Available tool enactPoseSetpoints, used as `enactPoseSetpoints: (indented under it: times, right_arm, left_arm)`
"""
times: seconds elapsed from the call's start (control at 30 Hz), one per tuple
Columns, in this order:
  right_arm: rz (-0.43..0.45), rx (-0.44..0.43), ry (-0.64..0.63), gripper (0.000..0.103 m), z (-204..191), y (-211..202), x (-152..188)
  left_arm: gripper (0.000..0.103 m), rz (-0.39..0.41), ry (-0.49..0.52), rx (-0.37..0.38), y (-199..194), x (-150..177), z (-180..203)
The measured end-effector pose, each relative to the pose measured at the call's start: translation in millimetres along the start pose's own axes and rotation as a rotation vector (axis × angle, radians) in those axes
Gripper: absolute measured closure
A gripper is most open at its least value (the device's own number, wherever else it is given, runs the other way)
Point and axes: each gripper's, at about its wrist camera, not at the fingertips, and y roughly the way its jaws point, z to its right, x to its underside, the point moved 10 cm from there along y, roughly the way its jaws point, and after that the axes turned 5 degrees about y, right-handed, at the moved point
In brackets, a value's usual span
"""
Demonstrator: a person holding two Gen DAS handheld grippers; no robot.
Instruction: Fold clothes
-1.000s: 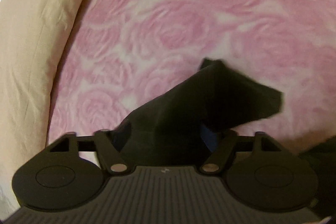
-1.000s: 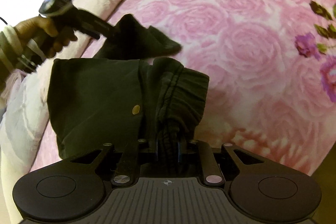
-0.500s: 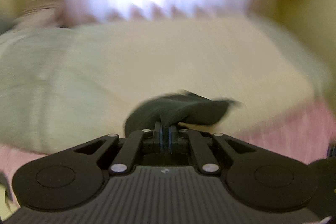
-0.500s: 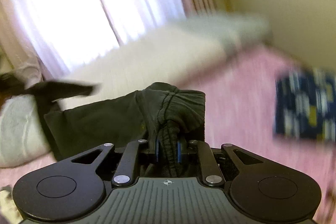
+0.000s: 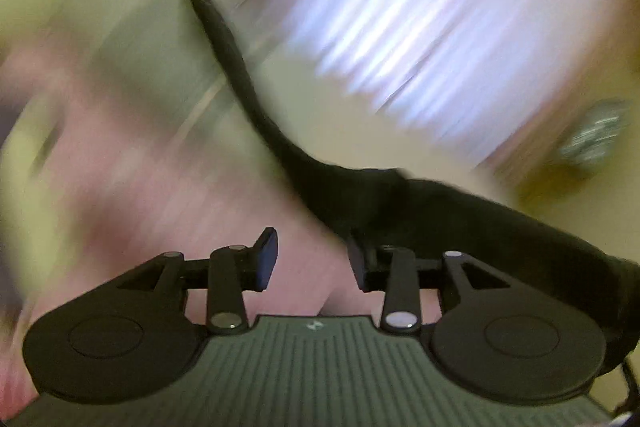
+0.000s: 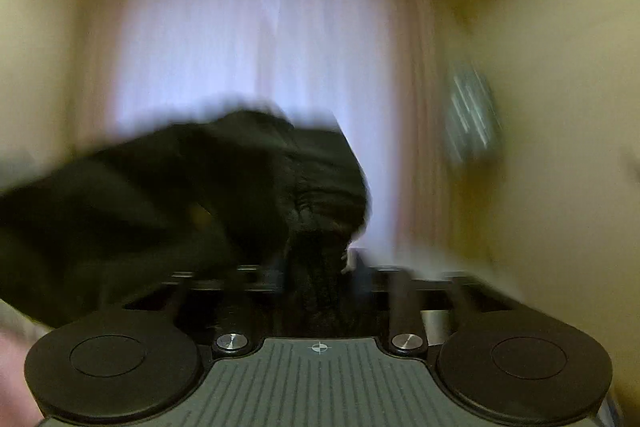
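The left gripper is spread open, the black garment draped past its right finger; the right gripper clamps the garment's bunched waistband

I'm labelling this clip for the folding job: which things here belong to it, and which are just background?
Part of the job:
- black garment
- right gripper, shut on the garment's bunched band
- left gripper, open, with garment draped past its right finger

Just there:
- curtain
- wall
- pink bedspread, blurred
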Motion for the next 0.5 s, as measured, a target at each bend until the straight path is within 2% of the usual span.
enactPoseSetpoints:
  times: [0.07,0.1,0.13,0.17,0.2,0.27,0.33,0.5]
  right_arm:
    - [-0.342,0.149,0.095,0.038,34.0,-20.2,91.0]
    - [-0.508,0.222,0.145,0.039,47.7,-36.1,135.1]
    - [-0.639,0.287,0.207,0.039,54.2,-57.1,172.9]
    - [-0.708,0.326,0.28,0.039,58.2,-77.5,197.0]
    - [-0.77,0.361,0.355,0.039,61.3,-97.3,218.6]
    - [-0.808,0.376,0.496,0.039,62.1,-118.8,235.5]
    - [-0.779,0.364,0.596,0.039,61.1,-119.8,234.2]
    - [-0.678,0.297,0.863,0.039,65.4,-90.1,212.2]
  left_arm:
    - [0.075,-0.229,-0.086,-0.138,4.9,87.8,-53.0]
    - [0.075,-0.304,-0.121,-0.184,1.7,119.9,-71.0]
    - [0.075,-0.361,-0.139,-0.223,-2.4,143.3,-83.6]
    - [0.075,-0.401,-0.151,-0.25,-5.1,159.5,-92.0]
    - [0.075,-0.388,-0.14,-0.239,-2.0,152.9,-86.8]
    - [0.075,-0.362,-0.12,-0.217,4.1,139.5,-76.4]
    - [0.072,-0.335,-0.1,-0.195,10.1,126.1,-65.9]
    - [0.066,-0.28,-0.042,-0.13,26.3,93.8,-35.7]
